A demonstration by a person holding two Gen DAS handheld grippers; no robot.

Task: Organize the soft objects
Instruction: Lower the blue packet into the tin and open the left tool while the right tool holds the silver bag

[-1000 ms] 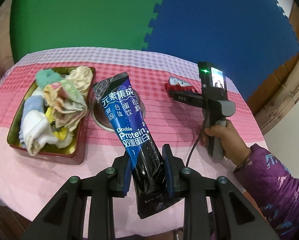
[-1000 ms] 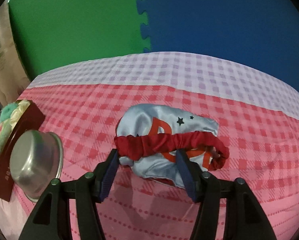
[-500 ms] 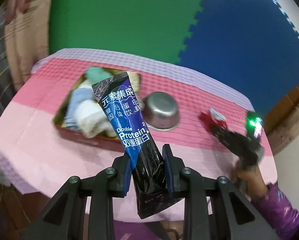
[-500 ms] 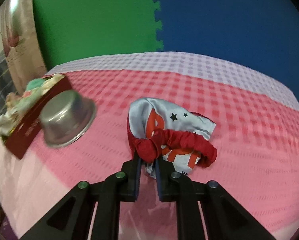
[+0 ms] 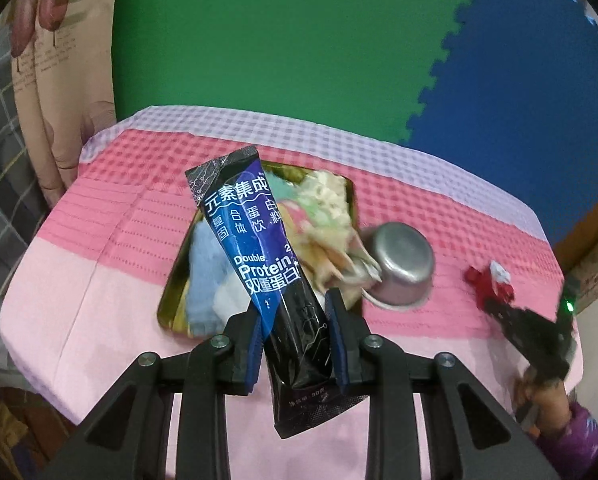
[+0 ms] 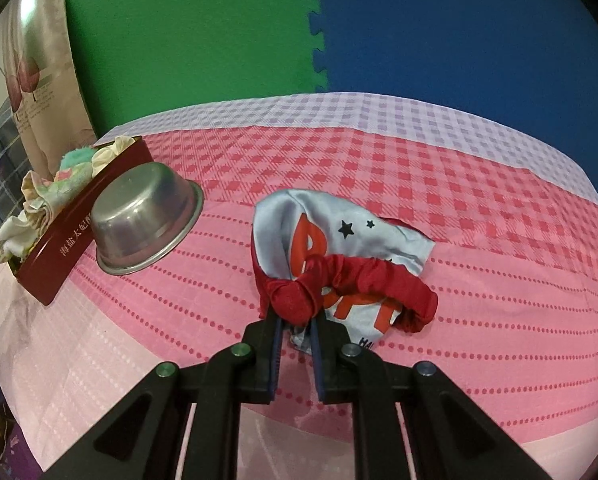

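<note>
My left gripper is shut on a dark blue protein drink pouch, which stands upright between the pads and hides part of the tray behind it. That red tray holds several folded soft cloths. In the right wrist view my right gripper is shut on the red band of a pale blue satin cap with red letters, lying on the pink checked tablecloth. The same cap and the right gripper show at the right edge of the left wrist view.
An upturned steel bowl leans against the red tray left of the cap; the bowl sits right of the tray in the left wrist view. Green and blue foam mats line the wall. A person's hand holds the right gripper.
My right gripper closed onto the cap's red band, bunching it. My left gripper swung leftward with the pouch, so the tray now sits behind the pouch and the right gripper at the far right.
</note>
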